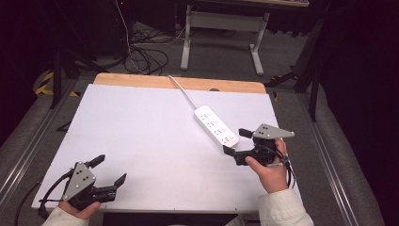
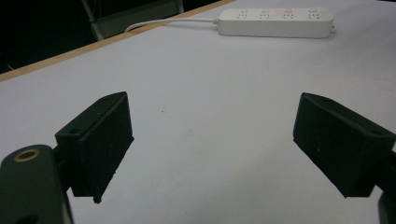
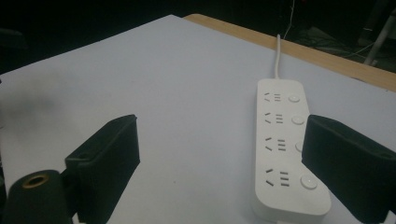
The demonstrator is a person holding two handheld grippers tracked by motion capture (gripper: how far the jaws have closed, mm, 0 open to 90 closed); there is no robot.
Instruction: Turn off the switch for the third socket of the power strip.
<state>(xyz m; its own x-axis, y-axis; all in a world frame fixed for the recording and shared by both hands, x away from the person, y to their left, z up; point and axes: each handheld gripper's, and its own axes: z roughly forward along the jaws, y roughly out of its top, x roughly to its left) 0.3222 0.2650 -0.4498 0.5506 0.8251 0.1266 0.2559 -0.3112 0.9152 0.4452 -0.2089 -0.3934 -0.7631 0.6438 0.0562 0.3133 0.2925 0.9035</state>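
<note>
A white power strip (image 1: 216, 125) with several sockets lies on the white tabletop (image 1: 150, 141), its cord running off the far edge. My right gripper (image 1: 236, 141) is held open just beside the strip's near end, nothing between its jaws. In the right gripper view the power strip (image 3: 286, 144) lies close ahead, partly behind the right jaw. My left gripper (image 1: 109, 170) is open near the front left corner, far from the strip. Its own view shows the power strip (image 2: 276, 22) far off at the top.
A wooden strip (image 1: 141, 81) runs along the table's far edge. Beyond it stand a grey table frame (image 1: 221, 33) and loose cables (image 1: 146, 56) on the floor. Broad bare white surface lies between the grippers.
</note>
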